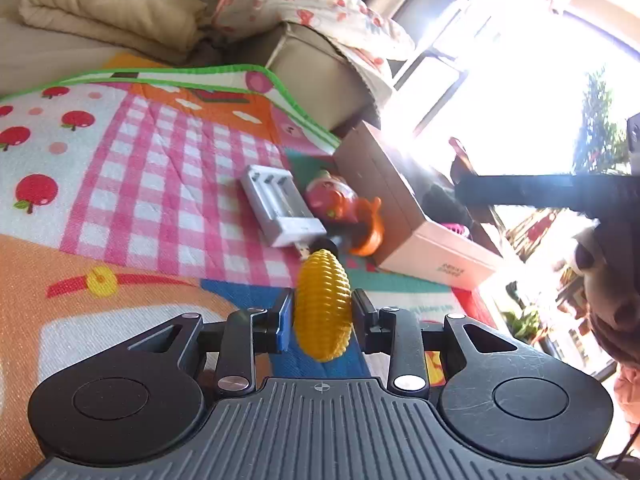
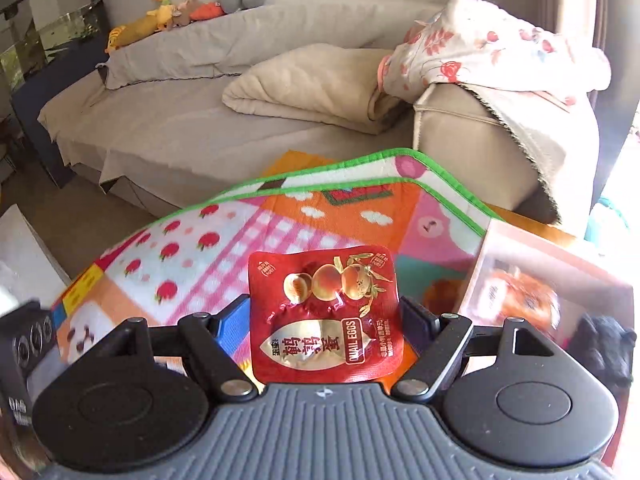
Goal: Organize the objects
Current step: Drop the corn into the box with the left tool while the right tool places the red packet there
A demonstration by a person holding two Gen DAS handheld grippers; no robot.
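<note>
- Your left gripper [image 1: 322, 312] is clamped on the yellow ribbed toy [image 1: 322, 305], low centre of frame, above the play mat [image 1: 160, 160].
- Your right gripper [image 2: 325, 316] pinches the red quail-egg packet [image 2: 325, 314] (lower centre), beside the open box [image 2: 492, 248] at right.

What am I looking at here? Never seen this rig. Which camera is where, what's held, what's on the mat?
There is no robot arm: a person carries a two-finger gripper in each hand, and a fisheye camera on each looks forward along its fingers.

The left wrist view shows the left gripper clamped on a yellow ribbed egg-shaped plastic toy. Ahead, on the colourful patterned play mat, lie a white battery charger and an orange and pink plastic toy, beside an open cardboard box.

The right wrist view shows the right gripper holding a red foil packet marked quail eggs by its side edges, above the same mat, with the box at the right. A beige sofa stands behind.
</note>
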